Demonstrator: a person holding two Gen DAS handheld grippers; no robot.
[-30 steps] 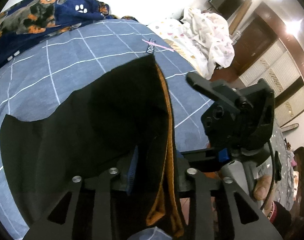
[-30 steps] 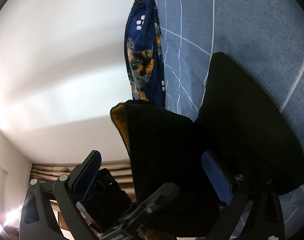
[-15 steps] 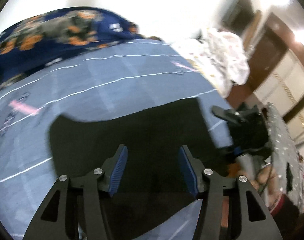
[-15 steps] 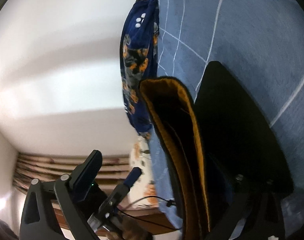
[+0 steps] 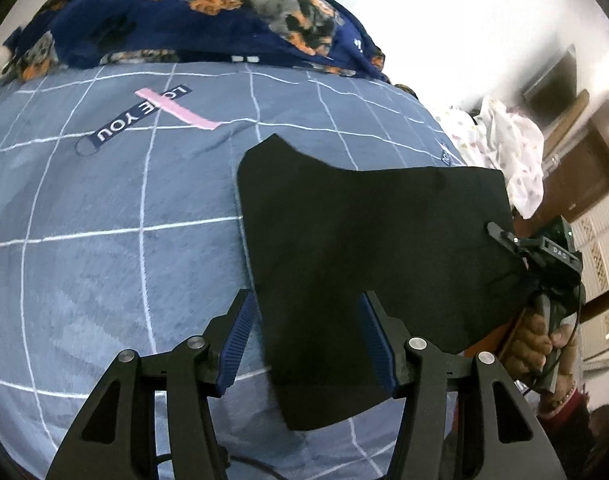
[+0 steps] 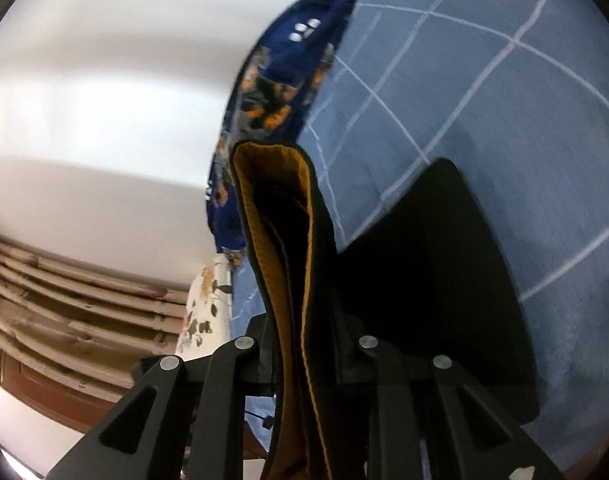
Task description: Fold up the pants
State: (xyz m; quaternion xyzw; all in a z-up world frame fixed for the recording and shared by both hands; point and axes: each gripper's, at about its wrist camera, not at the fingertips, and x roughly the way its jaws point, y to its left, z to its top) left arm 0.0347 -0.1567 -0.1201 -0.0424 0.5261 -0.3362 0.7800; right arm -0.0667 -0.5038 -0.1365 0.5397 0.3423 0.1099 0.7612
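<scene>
The black pants (image 5: 368, 248) lie folded flat on the blue checked bedsheet (image 5: 104, 260). My left gripper (image 5: 308, 340) is open and empty, its blue pads just above the near edge of the pants. My right gripper (image 6: 304, 360) is shut on the right edge of the pants (image 6: 444, 280), where the orange lining (image 6: 280, 240) stands up between its fingers. The right gripper also shows in the left wrist view (image 5: 544, 252) at the right edge of the pants.
A dark blue dog-print blanket (image 5: 192, 12) lies bunched along the far side of the bed. A white patterned cloth (image 5: 508, 148) lies at the far right. A "LOVE YOU" print (image 5: 144, 112) marks the sheet.
My left gripper let go of the pants edge, opened and drew back to the left. The pants now lie flat. My right gripper closed on their right edge.
</scene>
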